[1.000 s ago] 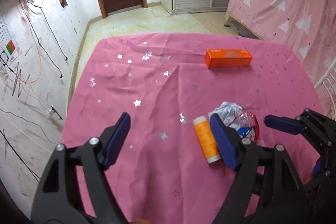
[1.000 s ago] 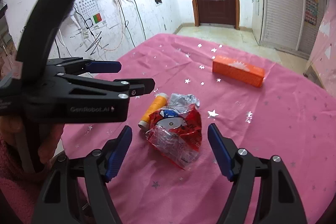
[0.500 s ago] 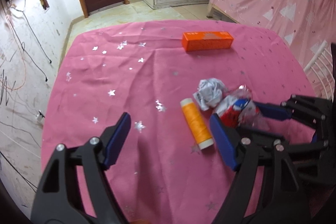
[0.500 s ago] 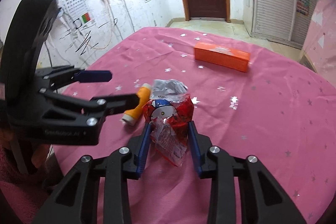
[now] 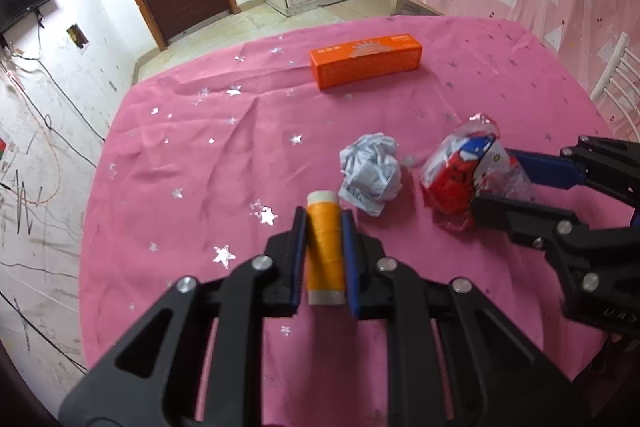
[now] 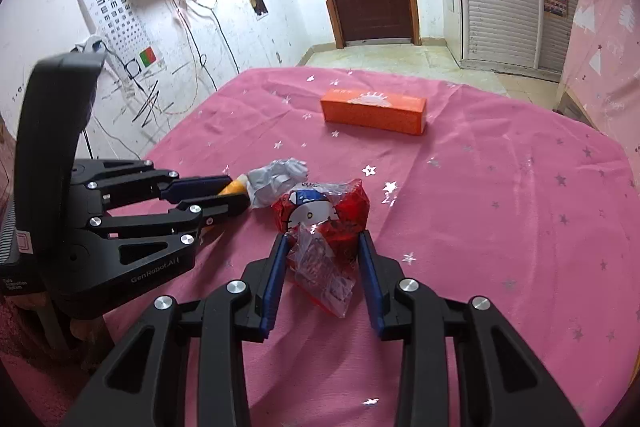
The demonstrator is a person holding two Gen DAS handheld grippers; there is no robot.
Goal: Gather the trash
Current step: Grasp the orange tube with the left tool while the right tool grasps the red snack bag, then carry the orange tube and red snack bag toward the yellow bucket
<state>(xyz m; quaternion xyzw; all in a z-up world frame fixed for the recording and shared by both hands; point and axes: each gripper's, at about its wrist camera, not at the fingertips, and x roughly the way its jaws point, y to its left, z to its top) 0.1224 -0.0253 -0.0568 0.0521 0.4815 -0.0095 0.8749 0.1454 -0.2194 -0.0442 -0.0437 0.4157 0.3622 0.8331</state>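
Note:
My left gripper (image 5: 324,227) is shut on an orange thread spool (image 5: 325,247), held between its blue pads; the spool's end also shows in the right wrist view (image 6: 234,188). My right gripper (image 6: 324,247) is shut on a red and clear plastic wrapper (image 6: 322,223), which also shows in the left wrist view (image 5: 460,171). A crumpled white paper ball (image 5: 370,173) lies on the pink tablecloth (image 5: 180,167) between the two grippers, close to both; it shows in the right wrist view too (image 6: 276,179).
An orange carton (image 5: 366,61) lies at the far side of the table, also in the right wrist view (image 6: 374,111). The table edge drops to the floor at left. A white chair (image 5: 616,79) and pink curtain stand at right.
My left gripper has moved onto the orange spool and shut on it. My right gripper keeps its hold on the wrapper, which it closed on a second ago.

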